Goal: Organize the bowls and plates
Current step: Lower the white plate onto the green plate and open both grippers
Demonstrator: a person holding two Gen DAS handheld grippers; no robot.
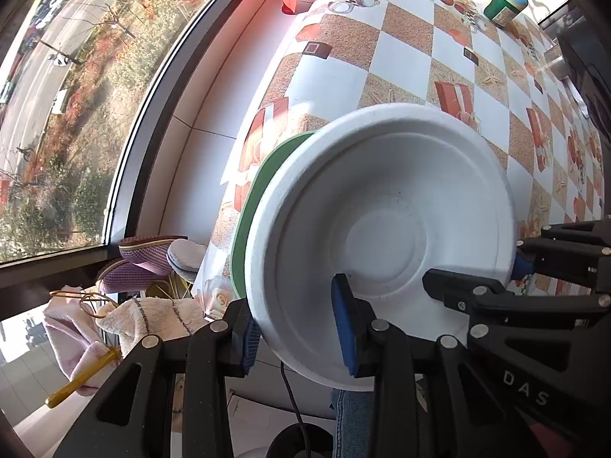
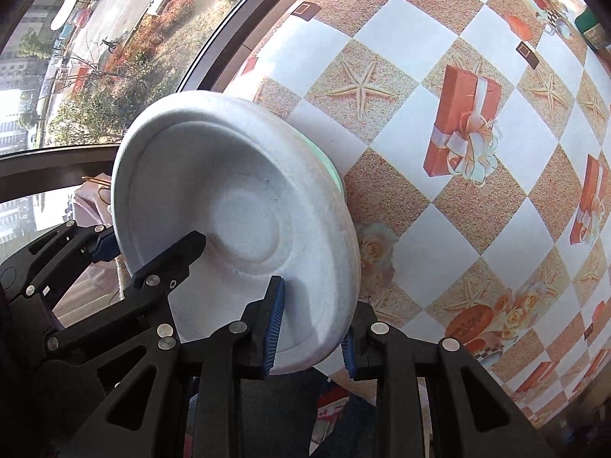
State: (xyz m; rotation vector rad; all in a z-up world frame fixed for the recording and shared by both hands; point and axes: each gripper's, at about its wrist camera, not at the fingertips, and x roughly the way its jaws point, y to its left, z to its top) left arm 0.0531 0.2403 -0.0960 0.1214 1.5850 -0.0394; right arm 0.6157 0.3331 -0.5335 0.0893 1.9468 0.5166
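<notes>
Light: I saw strong daylight coming through the window (image 1: 76, 114).
Glare: the checked tablecloth (image 1: 401, 38) was washed out at its far end.
Shadows: the white bowl (image 2: 236, 221) looked shaded inside.
Distortion: both fisheye views bent straight edges heavily, with dark corners.
Focus: the green bottle (image 1: 506, 0) seemed slightly soft, perhaps from lens falloff.

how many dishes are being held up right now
2 that I can see: a white dish, its rim gripped by both the left gripper and the right gripper, and a green plate stacked directly behind it. More may be hidden between them.
</notes>
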